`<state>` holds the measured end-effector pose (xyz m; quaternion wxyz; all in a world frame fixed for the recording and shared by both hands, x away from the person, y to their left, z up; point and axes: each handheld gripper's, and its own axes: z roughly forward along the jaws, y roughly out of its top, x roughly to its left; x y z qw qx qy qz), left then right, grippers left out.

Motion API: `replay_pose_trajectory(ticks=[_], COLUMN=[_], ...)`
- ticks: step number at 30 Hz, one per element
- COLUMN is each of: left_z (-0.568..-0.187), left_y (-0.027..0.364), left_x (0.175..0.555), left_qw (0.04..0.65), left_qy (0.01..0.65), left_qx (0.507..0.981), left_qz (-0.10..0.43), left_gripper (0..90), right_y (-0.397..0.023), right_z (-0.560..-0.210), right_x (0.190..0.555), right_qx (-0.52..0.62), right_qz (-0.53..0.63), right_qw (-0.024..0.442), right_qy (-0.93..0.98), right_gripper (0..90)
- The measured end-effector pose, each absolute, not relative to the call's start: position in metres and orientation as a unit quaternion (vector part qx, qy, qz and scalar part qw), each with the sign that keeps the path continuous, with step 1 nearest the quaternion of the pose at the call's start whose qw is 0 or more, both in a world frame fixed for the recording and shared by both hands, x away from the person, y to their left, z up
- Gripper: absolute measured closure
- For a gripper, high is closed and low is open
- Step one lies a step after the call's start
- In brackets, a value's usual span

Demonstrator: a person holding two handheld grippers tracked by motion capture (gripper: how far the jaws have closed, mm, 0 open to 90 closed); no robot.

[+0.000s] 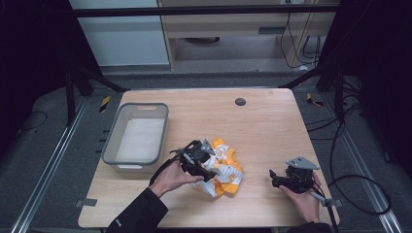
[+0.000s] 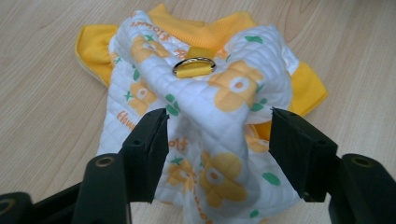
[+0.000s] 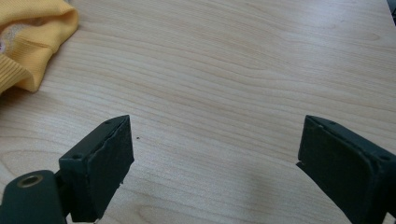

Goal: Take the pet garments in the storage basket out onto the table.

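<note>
Right of bin: left gripper spread, straddling garment fold; shallow pinch risks slipping. Right gripper spread, empty.

I work in a lab recording bay: my wooden bench stands on grey carpet between floor rails, framed by black curtains, with loose cables and a pale cabinet behind.

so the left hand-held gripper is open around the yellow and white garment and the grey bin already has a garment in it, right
Not quite. The grey bin is empty, as the high view shows. The rest holds: the left hand-held gripper is open around a raised fold of the yellow and white garment.
</note>
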<state>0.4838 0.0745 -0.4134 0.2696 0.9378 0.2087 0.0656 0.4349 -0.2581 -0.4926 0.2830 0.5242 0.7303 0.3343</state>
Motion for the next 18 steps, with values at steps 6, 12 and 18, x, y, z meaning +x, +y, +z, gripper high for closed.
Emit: replay_pose_trajectory(ticks=[6,12,18], left_z=[-0.411,-0.410,-0.413], left_y=[0.084,0.101,0.123], left_x=[0.477,0.468,0.459], left_qw=[0.293,0.319,0.357], left_qy=[0.209,0.216,0.236], left_qx=[0.930,0.917,0.897], left_qz=[0.079,0.099,0.113], left_gripper=[27.9,24.4,24.0], right_y=[-0.258,-0.259,-0.259], right_z=[-0.493,-0.493,-0.493], right_x=[0.435,0.435,0.434], right_qx=[0.524,0.526,0.525], right_qz=[0.335,0.335,0.334], right_qw=[0.283,0.283,0.284], right_qy=[0.730,0.729,0.730], right_gripper=[10.2,10.1,10.0])
